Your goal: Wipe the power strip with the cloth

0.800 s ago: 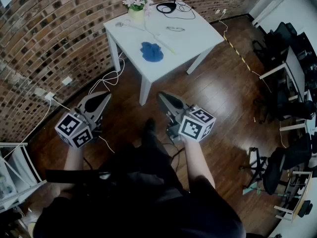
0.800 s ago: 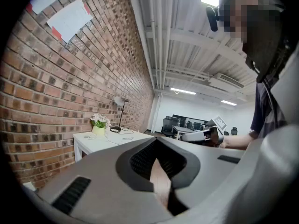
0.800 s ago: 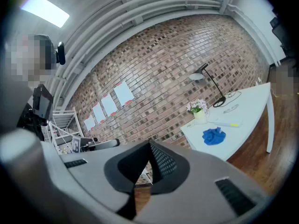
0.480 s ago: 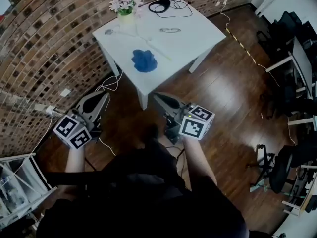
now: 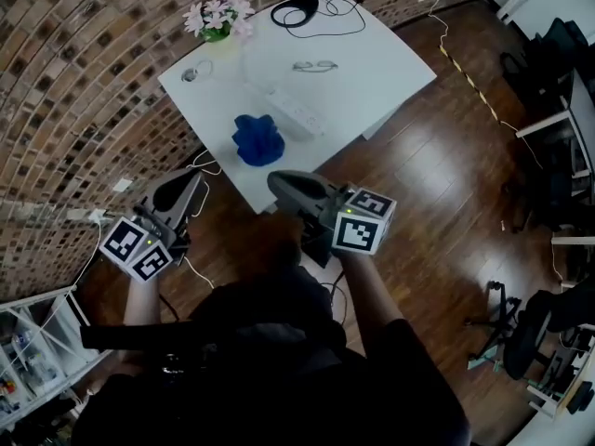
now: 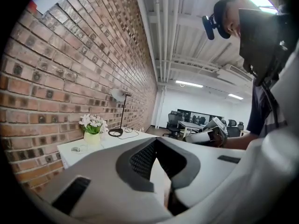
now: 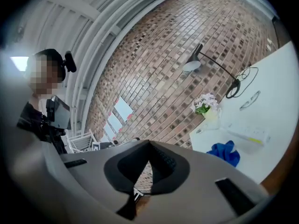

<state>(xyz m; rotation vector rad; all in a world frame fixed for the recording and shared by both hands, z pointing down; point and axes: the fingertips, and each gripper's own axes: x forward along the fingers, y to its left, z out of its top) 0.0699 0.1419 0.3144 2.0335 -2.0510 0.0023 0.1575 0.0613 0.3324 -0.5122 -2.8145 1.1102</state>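
- Head view: blue cloth (image 5: 257, 139) lies on the worktop (image 5: 381, 59) ahead of my right hand-held gripper (image 5: 279, 182), power strip (image 5: 296, 114) just beyond it.
- Left hand-held gripper (image 5: 186, 182) farther off; both clenched, empty.

The person stood with both arms stretched forward, the left gripper (image 5: 186, 182) and the right gripper (image 5: 276, 183) side by side, each with jaws closed on nothing.

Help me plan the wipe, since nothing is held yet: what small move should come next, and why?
Probably move the right gripper forward to the blue cloth and open its fingers. That gripper is shut and empty, just short of the cloth, which lies crumpled on the white table beside the power strip.
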